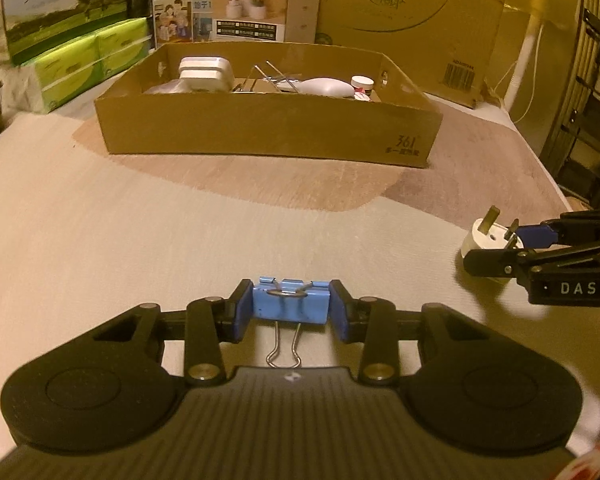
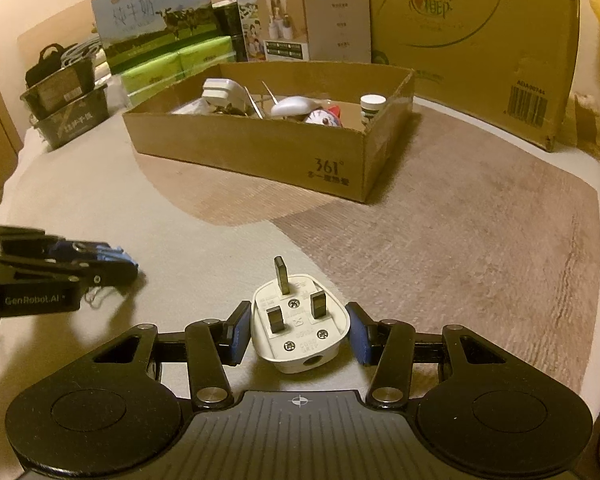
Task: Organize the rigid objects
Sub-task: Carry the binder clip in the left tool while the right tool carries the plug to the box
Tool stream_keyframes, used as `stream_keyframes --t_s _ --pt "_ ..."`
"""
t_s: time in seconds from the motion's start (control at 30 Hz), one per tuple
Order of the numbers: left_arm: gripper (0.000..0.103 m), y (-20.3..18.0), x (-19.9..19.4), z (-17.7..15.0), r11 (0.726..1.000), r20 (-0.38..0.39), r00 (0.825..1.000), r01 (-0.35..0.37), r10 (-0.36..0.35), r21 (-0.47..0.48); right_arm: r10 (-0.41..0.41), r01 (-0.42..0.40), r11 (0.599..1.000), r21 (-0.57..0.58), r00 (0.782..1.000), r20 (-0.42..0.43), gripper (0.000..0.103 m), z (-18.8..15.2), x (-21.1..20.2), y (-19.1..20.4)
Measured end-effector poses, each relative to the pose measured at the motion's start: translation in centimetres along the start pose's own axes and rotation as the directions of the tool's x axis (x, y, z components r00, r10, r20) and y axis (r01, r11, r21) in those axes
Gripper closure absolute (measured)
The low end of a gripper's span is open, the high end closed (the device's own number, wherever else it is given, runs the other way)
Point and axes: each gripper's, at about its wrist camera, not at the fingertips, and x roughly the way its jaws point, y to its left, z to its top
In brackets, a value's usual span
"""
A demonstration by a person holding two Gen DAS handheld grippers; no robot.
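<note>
Binder clip [image 1: 289, 300], blue, is clamped between the pads of the left gripper [image 1: 290, 307], wire handles pointing back toward the camera. That grip is only clear from the left wrist view; from the right wrist it's mostly a dark blur at the frame's left edge. Further right, a white three-pin plug [image 2: 300, 322] is squeezed by the right gripper [image 2: 299, 332], prongs up. The screw heads on the plug's face are only seen in the right view. Behind both, a cardboard box [image 2: 260, 148] already holding bits sits on the table [image 1: 180, 232].
</note>
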Motion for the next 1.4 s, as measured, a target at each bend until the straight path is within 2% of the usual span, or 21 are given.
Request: stream_keyframes --t_s 0.77,1.4 --pt "0.067 -0.1 -4.0 0.5 0.999 0.039 0.999 -0.026 0.027 -0.036 0.021 -0.021 1.0 0.005 0.999 0.047 0.053 0.7 -2.9 2.1" --pt "0.067 0.4 -4.6 3.9 0.999 0.08 0.996 -0.024 0.027 -0.035 0.019 -0.02 0.999 0.025 0.998 0.055 0.053 2.7 -3.5 2.0"
